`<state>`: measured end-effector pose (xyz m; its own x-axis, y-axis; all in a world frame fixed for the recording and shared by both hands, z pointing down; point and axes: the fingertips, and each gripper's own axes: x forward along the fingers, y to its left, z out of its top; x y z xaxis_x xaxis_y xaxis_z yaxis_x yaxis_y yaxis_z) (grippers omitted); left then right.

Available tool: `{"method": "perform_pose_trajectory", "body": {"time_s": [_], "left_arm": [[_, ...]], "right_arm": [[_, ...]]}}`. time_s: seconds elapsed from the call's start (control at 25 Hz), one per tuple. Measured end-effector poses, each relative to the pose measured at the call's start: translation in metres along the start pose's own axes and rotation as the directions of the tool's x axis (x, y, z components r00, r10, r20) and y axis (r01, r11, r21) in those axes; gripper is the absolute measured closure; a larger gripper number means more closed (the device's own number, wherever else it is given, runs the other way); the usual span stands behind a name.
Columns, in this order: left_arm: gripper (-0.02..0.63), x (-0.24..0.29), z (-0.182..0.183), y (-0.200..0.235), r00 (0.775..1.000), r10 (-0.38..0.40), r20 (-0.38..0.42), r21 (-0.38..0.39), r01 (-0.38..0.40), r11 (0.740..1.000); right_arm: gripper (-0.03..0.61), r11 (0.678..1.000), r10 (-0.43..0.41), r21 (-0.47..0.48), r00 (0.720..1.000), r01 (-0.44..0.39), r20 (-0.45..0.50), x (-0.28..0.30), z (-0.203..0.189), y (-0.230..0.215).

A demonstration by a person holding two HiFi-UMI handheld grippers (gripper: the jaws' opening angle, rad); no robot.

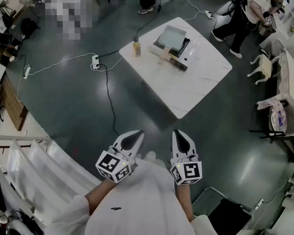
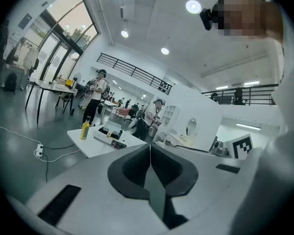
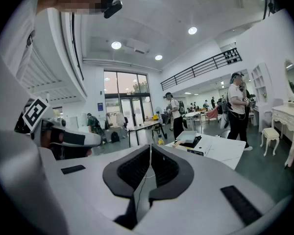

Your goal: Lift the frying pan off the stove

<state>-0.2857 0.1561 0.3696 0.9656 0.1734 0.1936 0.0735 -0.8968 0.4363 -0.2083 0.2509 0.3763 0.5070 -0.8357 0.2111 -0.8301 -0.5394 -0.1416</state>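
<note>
**Approach step: not at the table yet**

Both tools sit close to the body. The left gripper [image 1: 136, 135] has its jaws pressed together with nothing between them, and so does the right gripper [image 1: 180, 137]; each gripper view shows the same.

A cable [image 1: 108, 92] crosses the floor between here and the white table [image 1: 206, 82], which is well ahead. The stove [image 1: 179, 50] is on the table with a yellow bottle [image 1: 136, 47] beside it.

Next move, as I judge it: walk up, spread the jaws, find the handle.

Hard to read: the grey flat shape [image 1: 170, 35] on the stove is probably the frying pan, but it is too small to confirm and no handle is visible. The person [image 1: 245, 9] beyond is cut off.
</note>
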Motion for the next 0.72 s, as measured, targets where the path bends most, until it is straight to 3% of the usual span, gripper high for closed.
{"method": "perform_pose_trajectory", "body": {"time_s": [0.72], "left_arm": [[0.607,-0.025,0.021,0.071,1.0,-0.013,0.025,-0.02,0.014,1.0]], "right_arm": [[0.574,1.0,-0.031,0.007,0.999,0.031,0.01,0.052,0.008,0.054]]}}
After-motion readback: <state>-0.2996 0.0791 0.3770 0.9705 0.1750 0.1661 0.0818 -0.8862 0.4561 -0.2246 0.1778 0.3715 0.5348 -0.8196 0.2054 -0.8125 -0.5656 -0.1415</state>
